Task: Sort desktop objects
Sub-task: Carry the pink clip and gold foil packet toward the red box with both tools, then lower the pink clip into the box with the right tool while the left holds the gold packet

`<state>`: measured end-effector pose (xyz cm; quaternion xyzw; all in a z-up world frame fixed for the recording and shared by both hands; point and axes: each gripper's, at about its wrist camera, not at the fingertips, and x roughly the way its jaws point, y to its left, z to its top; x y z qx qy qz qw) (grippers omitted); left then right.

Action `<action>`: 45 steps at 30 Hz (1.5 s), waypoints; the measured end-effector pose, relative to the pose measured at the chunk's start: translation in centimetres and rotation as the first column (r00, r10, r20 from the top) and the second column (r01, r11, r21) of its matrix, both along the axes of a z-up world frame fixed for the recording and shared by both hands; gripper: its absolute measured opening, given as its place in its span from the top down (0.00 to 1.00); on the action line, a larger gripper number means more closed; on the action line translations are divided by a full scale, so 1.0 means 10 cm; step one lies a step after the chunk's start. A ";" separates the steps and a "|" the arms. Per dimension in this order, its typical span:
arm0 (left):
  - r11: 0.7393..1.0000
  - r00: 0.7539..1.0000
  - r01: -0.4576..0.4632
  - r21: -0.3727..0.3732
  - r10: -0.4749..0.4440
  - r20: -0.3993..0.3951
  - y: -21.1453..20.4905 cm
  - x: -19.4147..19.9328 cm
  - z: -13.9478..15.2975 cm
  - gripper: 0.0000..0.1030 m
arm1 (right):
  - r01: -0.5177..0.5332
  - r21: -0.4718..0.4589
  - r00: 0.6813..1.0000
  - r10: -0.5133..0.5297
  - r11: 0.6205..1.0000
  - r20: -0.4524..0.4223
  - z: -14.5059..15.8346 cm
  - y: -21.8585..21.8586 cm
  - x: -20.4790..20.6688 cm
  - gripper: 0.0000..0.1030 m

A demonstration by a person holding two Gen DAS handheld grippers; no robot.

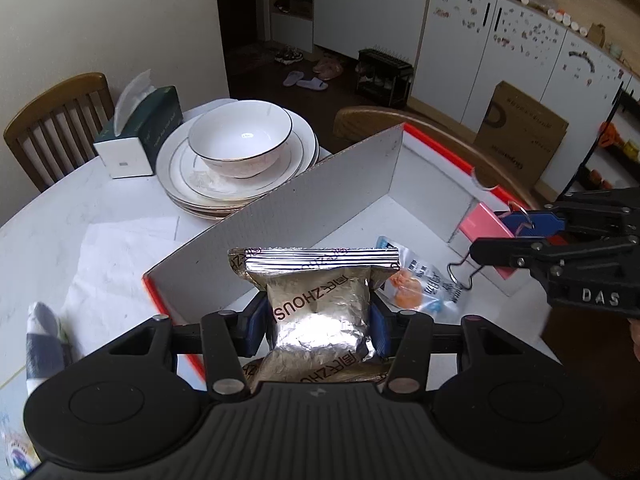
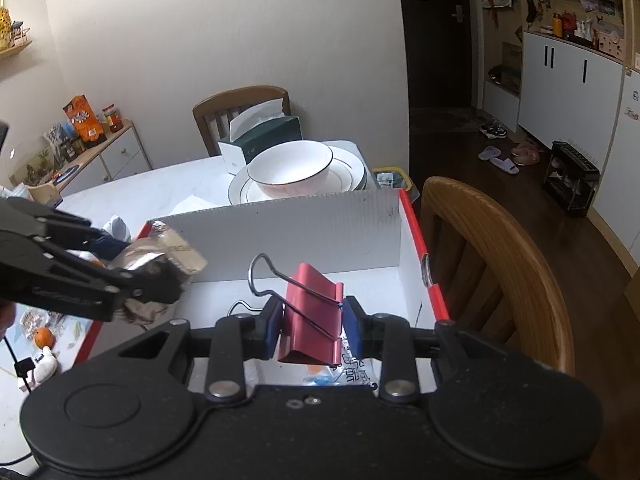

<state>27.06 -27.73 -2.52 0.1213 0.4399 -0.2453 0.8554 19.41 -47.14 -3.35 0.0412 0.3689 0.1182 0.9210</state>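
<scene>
My left gripper (image 1: 318,326) is shut on a silver foil snack packet (image 1: 320,300) and holds it over the near end of a white cardboard box with a red rim (image 1: 320,196). My right gripper (image 2: 314,328) is shut on a red binder clip (image 2: 314,312) and holds it over the same box (image 2: 304,236). The clip also shows in the left wrist view (image 1: 482,222), held at the box's right side. A clear snack sachet with orange contents (image 1: 416,284) lies on the box floor. The left gripper with the foil packet (image 2: 160,256) shows at the left of the right wrist view.
A white bowl (image 1: 240,136) sits on stacked plates (image 1: 176,168) beyond the box, with a green tissue box (image 1: 148,128) beside them. Wooden chairs (image 2: 500,256) stand at the table's edges. A rolled sock (image 1: 44,340) and paper (image 1: 116,264) lie left of the box.
</scene>
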 end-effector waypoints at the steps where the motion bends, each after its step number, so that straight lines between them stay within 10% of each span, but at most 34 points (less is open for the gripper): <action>1: 1.000 1.000 0.005 0.010 -0.005 0.000 -0.03 0.03 -0.03 0.52 | -0.004 -0.005 1.000 0.004 1.000 -0.006 -0.02 0.01 0.02 0.69; 23: 0.974 0.982 0.073 0.212 -0.033 -0.186 -0.39 0.50 -0.73 0.52 | -0.137 -0.120 0.975 0.112 0.983 -0.191 -0.47 0.26 0.26 0.69; 45: 0.984 0.972 0.084 0.160 -0.046 -0.231 -0.27 0.45 -0.69 0.37 | -0.162 -0.144 0.961 0.123 0.976 -0.246 -0.62 0.31 0.27 0.60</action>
